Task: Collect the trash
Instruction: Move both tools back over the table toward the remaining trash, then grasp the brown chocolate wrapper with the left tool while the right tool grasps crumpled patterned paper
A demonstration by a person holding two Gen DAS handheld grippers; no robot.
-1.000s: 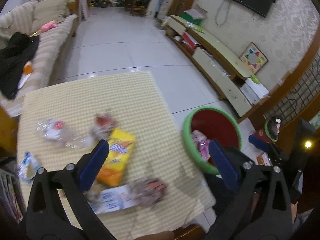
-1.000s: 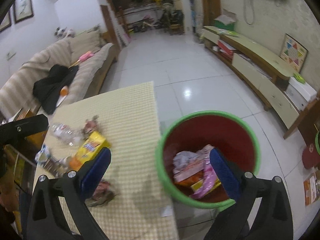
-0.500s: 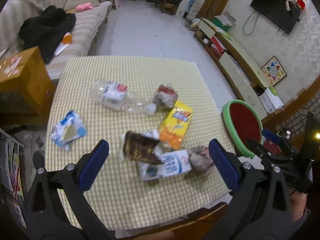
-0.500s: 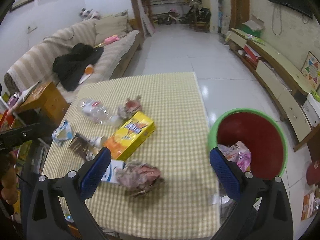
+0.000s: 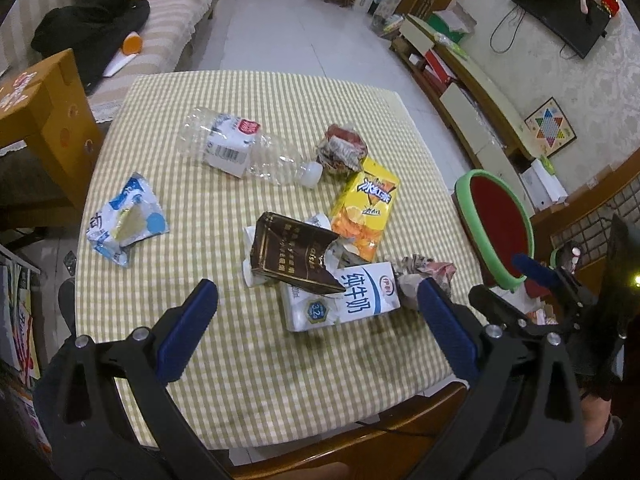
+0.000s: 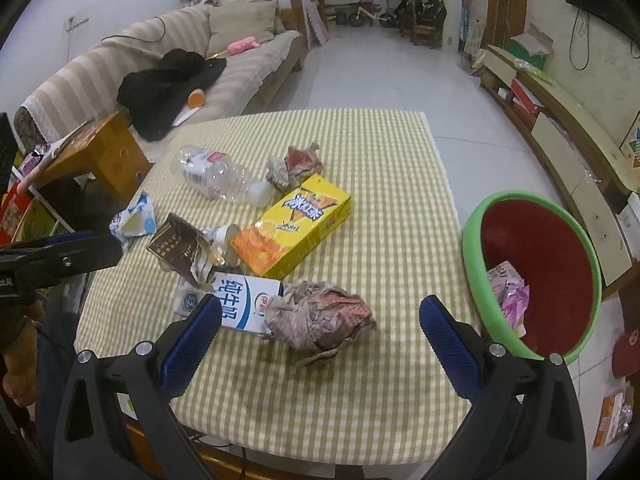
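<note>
Left gripper (image 5: 318,300): jaws wide apart, empty, hovering over table's near edge, just short of milk carton (image 5: 344,298).
Pile, L to R: blue wrapper (image 5: 126,226), bottle (image 5: 236,148), brown box (image 5: 292,254) lying on the carton, yellow box (image 5: 366,208), paper wad (image 6: 320,314).
Right gripper (image 6: 320,326): spread open, empty, wad between fingers.
Bin (image 6: 532,276): right of table, on floor.
Tip: prob. wad first; drop low, centre it, squeeze gently so it doesn't slide.

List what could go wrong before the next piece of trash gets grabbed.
The milk carton touches the crumpled paper wad, and the torn brown box overlaps it; the open right gripper may drag neighbours. The bin stands off the table edge, so a loose drop may miss.
</note>
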